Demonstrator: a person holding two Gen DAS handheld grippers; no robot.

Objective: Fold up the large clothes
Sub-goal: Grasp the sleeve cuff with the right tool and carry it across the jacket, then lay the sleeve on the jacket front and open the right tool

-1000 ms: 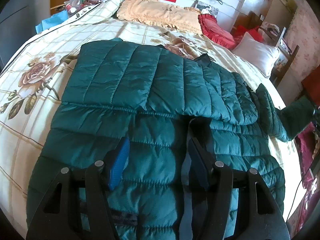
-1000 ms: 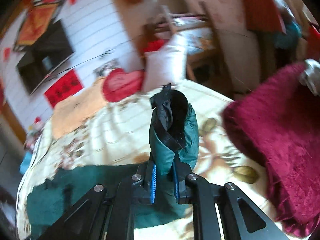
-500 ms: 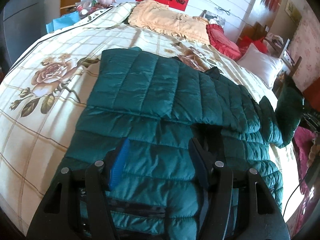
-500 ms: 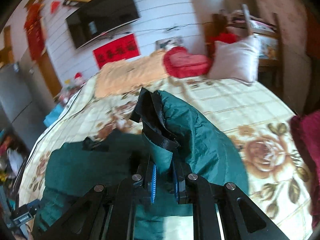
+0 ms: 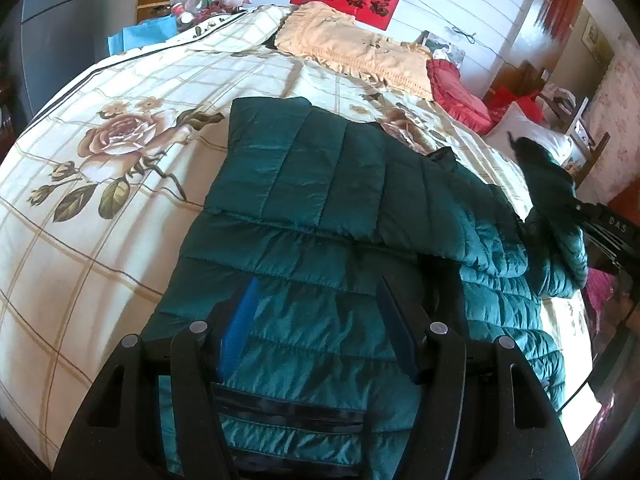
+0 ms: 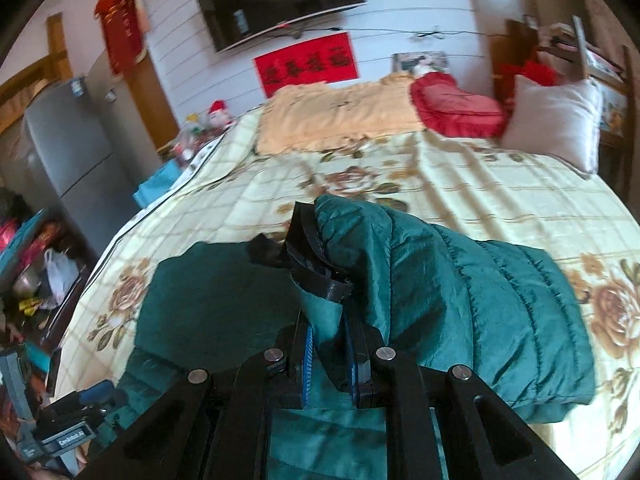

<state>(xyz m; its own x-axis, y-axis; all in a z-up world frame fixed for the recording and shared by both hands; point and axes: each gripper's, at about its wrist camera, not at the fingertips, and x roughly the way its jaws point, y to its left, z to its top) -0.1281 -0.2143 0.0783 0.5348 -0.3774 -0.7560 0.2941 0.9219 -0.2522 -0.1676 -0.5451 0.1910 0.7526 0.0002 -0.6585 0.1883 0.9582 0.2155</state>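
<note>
A dark green quilted jacket [image 5: 340,208] lies spread on the bed, one sleeve folded across its body. My left gripper [image 5: 316,320] is open and empty, just above the jacket's lower part near its dark hem band. My right gripper [image 6: 329,344] is shut on the other sleeve [image 6: 460,300] near its black cuff [image 6: 308,252] and holds it lifted over the jacket [image 6: 216,292]. In the left wrist view that raised sleeve [image 5: 548,184] hangs at the far right.
The bed carries a cream floral sheet [image 5: 120,152], a peach pillow [image 5: 360,48], a red cushion [image 5: 456,88] and a white pillow [image 6: 556,116] at the head. A grey fridge [image 6: 68,152] and clutter stand left of the bed.
My right gripper has swung the sleeve from off the bed's right side up and leftward over the jacket. My left gripper has drawn back toward the hem and stayed open.
</note>
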